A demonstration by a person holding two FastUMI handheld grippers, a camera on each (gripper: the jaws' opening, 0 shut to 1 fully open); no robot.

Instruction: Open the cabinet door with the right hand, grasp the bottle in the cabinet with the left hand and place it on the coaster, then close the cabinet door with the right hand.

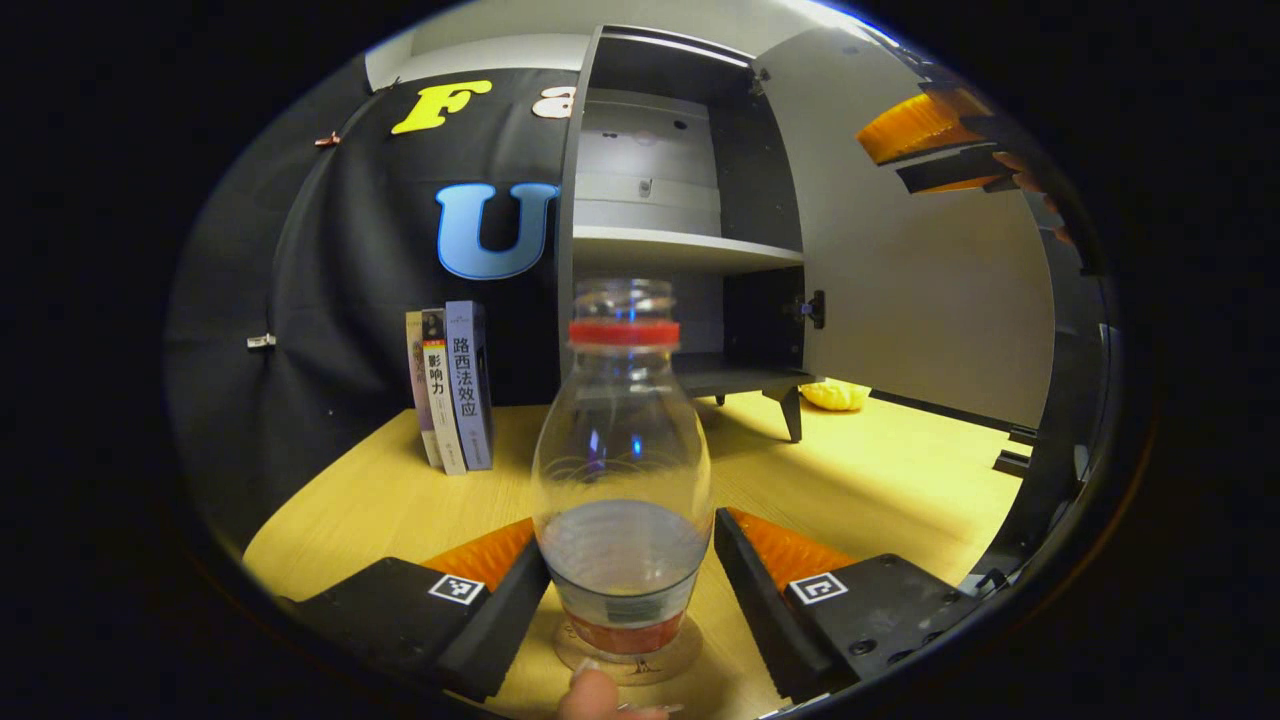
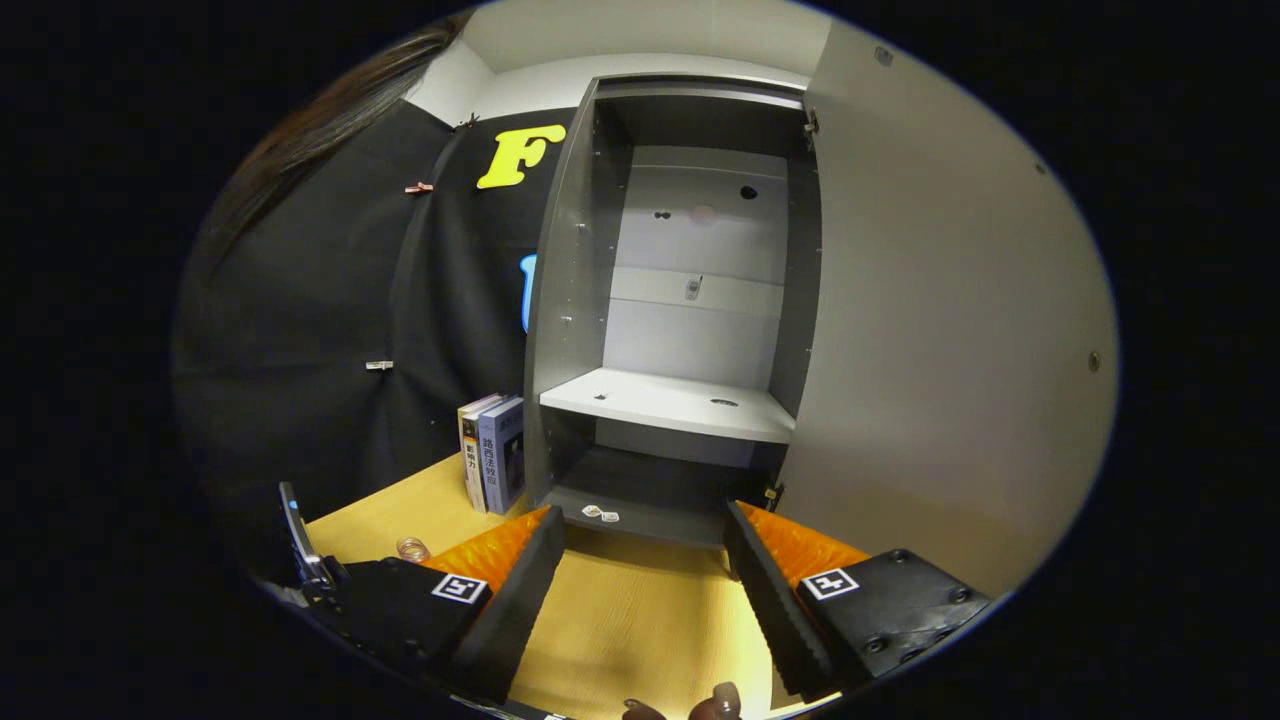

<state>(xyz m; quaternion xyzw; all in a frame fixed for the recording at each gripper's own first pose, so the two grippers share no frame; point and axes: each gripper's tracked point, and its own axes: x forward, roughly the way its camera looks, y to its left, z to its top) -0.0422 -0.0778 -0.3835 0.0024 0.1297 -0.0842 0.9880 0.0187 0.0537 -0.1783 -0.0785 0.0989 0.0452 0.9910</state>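
Behind everything hangs the booth's black cloth, with a pale wooden table (image 1: 880, 470) under the grey cabinet (image 2: 680, 400). Your left gripper (image 1: 630, 570) has its fingers spread wide; the clear bottle (image 1: 622, 470) stands upright between them, and I cannot tell whether the left finger still grazes it, while the right one stands apart. The bottle sits on the round coaster (image 1: 628, 655), so the placing step looks done and you are at the release. Draw the left gripper straight back so neither finger clips the bottle, which is light and nearly empty and would tip easily.

Your right gripper (image 2: 640, 580) is wide open too, holding nothing, pointed at the cabinet's empty lower shelf. The cabinet door (image 2: 940, 330) swings out wide just to its right. What remains is the closing: bring that gripper to the door's outer face or free edge and push it round to shut. Books (image 1: 452, 390) lean beside the cabinet, well clear of the door's path.
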